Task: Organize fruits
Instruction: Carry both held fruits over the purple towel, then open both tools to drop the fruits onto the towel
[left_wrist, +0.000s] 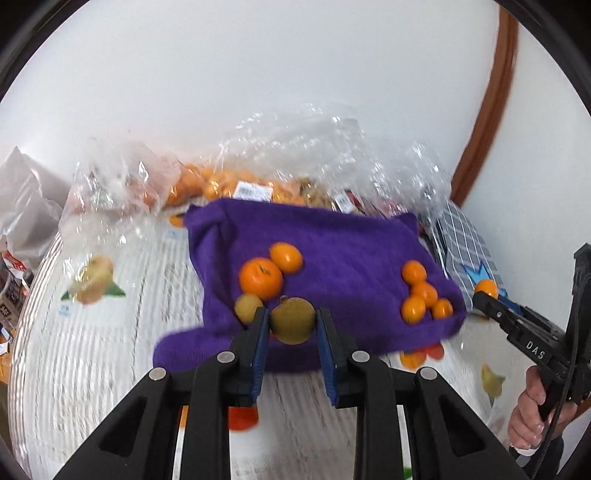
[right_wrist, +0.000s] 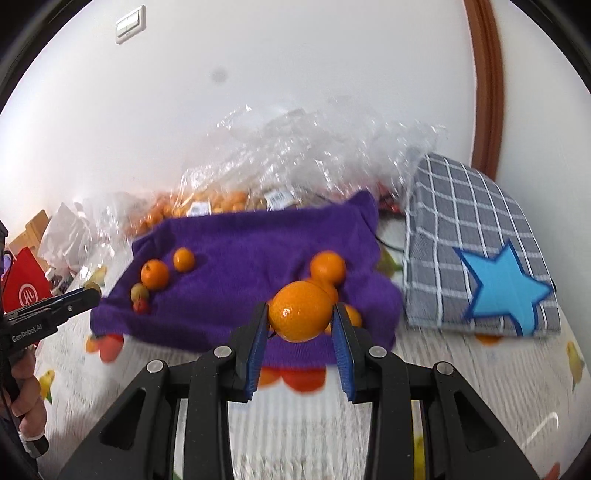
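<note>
A purple cloth (left_wrist: 332, 243) lies on the table and also shows in the right wrist view (right_wrist: 258, 243). My left gripper (left_wrist: 291, 321) is shut on a yellow-green pear (left_wrist: 293, 320) above the cloth's near left part, next to a smaller pear (left_wrist: 246, 306) and two oranges (left_wrist: 260, 278). My right gripper (right_wrist: 300, 317) is shut on an orange (right_wrist: 300, 312) above the cloth's near right part, over a small group of oranges (right_wrist: 328, 267). That group also shows in the left wrist view (left_wrist: 423, 293).
Clear plastic bags of oranges (left_wrist: 221, 184) lie behind the cloth. A grey checked cloth with a blue star (right_wrist: 480, 258) lies to the right. The tablecloth (left_wrist: 110, 332) has fruit prints. A red bag (right_wrist: 24, 288) and boxes stand at the left edge.
</note>
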